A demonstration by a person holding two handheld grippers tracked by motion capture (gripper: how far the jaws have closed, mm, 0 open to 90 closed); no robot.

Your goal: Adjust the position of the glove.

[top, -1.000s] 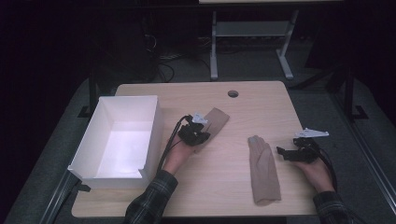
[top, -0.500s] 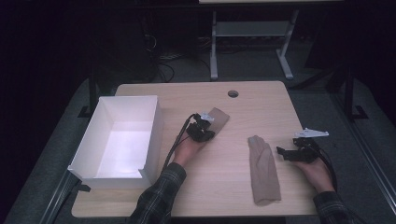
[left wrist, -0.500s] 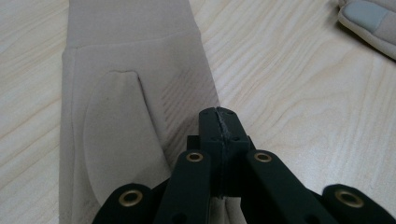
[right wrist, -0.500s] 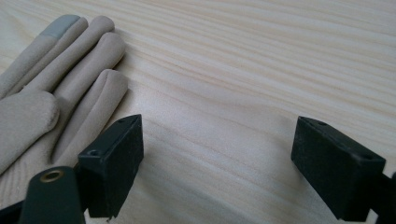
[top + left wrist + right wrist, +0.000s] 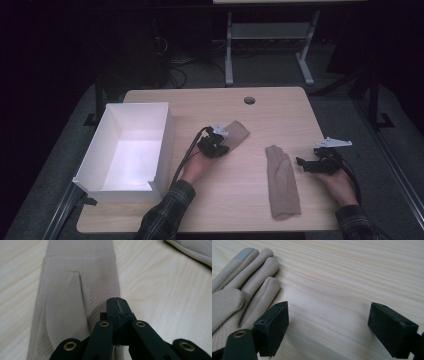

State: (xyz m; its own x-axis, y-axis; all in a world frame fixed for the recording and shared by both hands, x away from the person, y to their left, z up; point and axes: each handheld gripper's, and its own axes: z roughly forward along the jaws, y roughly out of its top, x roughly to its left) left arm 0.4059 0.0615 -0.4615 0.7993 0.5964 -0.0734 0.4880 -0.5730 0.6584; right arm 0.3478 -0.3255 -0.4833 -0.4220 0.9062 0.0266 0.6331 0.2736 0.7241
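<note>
High view: two beige gloves lie flat on the wooden table [image 5: 280,107], with a white box [image 5: 131,147] at 9 o'clock from them. The far glove [image 5: 237,131] sits at the table's middle, its long axis running from 7 to 1 o'clock; the left gripper [image 5: 216,144] meets its near end. The near glove [image 5: 283,182] lies toward 4 o'clock, long axis close to 12–6, fingers toward 12. The right gripper [image 5: 304,163] hovers just beside it at 3 o'clock.

Left gripper view: the jaws of the left gripper [image 5: 117,305] stand together on the far glove [image 5: 75,305], apparently pinching its edge at the ribbed panel; whether cloth is actually caught between them cannot be told. The glove runs away toward 12 o'clock, thumb folded flat. The fabric looks thin, soft and light; it should drape when lifted, so a pinch at an edge or the cuff seems best.

Right gripper view: the jaws of the right gripper [image 5: 328,325] stand wide apart over bare wood. The near glove [image 5: 239,282] lies at 10 o'clock, fingertips toward 1 o'clock, close beside one jaw.
</note>
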